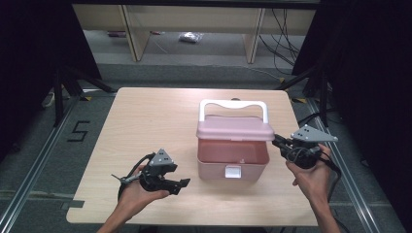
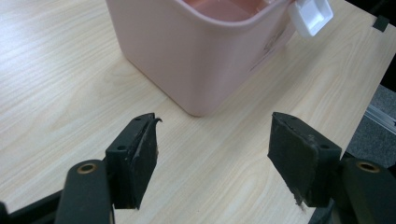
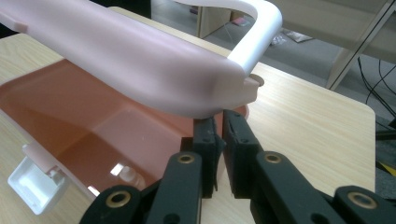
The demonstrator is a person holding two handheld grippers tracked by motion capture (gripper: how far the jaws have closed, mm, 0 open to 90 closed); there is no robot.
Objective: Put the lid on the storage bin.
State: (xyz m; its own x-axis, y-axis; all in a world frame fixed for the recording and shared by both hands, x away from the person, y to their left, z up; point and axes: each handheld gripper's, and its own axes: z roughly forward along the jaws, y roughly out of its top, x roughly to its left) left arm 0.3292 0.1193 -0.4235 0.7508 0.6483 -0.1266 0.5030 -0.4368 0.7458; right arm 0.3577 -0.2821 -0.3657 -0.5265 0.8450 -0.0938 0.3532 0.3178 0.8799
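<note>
right hand-held gripper (image 3: 219, 122) closed under the raised lid (image 3: 126, 60), seemingly touching it; left hand-held gripper (image 2: 212, 154) open, empty.

box (image 2: 205, 51) top cut off, lid (image 3: 121, 56) hiding rear rim

High view overhead, facing forward-down; both gripper views close, level; all share pink box (image 1: 232, 160).

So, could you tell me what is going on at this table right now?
A person is working on a pink storage box with a tool in each hand. The right tool, jaws almost shut, sits under the front corner of the pink lid, which is raised partway above the box. The left tool is open, beside the box's near corner. The white latch hangs loose.
</note>
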